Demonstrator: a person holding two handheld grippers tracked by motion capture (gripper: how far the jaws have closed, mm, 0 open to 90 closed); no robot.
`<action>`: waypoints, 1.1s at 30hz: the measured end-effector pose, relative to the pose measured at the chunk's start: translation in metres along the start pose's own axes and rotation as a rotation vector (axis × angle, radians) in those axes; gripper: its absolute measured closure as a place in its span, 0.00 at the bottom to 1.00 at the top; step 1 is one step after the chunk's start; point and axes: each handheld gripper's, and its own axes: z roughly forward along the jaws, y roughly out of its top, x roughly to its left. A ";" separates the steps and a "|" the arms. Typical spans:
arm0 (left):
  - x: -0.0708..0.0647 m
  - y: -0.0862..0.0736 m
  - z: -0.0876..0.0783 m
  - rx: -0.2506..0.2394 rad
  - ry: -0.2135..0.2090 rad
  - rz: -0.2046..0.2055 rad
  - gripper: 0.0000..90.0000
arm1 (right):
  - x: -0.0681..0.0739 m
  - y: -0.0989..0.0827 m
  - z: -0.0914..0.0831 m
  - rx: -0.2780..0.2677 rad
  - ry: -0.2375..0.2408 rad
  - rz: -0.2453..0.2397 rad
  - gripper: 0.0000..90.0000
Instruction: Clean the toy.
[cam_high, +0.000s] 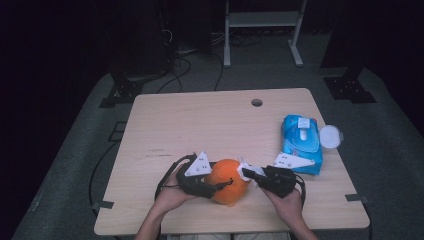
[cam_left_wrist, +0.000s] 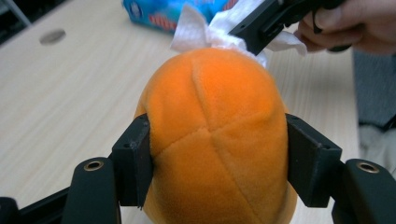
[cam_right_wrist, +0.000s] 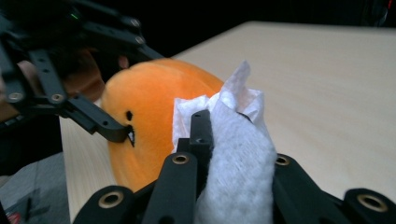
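A round, soft orange plush toy (cam_high: 227, 181) sits on the pale wooden table (cam_high: 200, 120), near the front edge where the person sits. It has two small black marks on its side, seen in the right gripper view.

The left gripper (cam_left_wrist: 217, 158) squeezes the toy from both sides. Its two black jaws press into the fuzzy orange fabric, one on each side, so the toy is pinched between them. In the high view the left gripper (cam_high: 212, 186) lies at the left side of the toy, with a hand behind it.

The right gripper (cam_right_wrist: 233, 140) holds a crumpled white paper wipe (cam_right_wrist: 238, 158). Its jaws are pressed together on the wipe, and the white paper sticks out past the tips. The wipe touches the top of the orange toy. In the left gripper view the wipe (cam_left_wrist: 198, 32) rests on the far top part of the toy (cam_left_wrist: 217, 130), with the right gripper (cam_left_wrist: 252, 39) coming in from the upper right. In the high view the right gripper (cam_high: 249, 174) lies at the right side of the toy.

A blue pack of wet wipes (cam_high: 301, 141) lies on the right part of the table, a little behind the right hand (cam_high: 290, 205). A round white lid (cam_high: 330, 136) lies just beside the pack at the table's right edge. A small round hole (cam_high: 257, 102) is in the table near its far edge.
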 end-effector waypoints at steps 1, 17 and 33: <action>0.000 -0.001 0.001 -0.013 -0.005 -0.001 0.38 | -0.001 -0.003 0.002 0.006 0.002 0.011 0.89; -0.002 0.004 0.007 -0.030 0.019 -0.008 0.33 | -0.001 0.000 0.001 -0.023 0.005 0.024 0.88; 0.001 -0.001 0.019 0.039 -0.060 -0.096 0.09 | -0.005 0.002 -0.004 -0.009 -0.008 0.001 0.89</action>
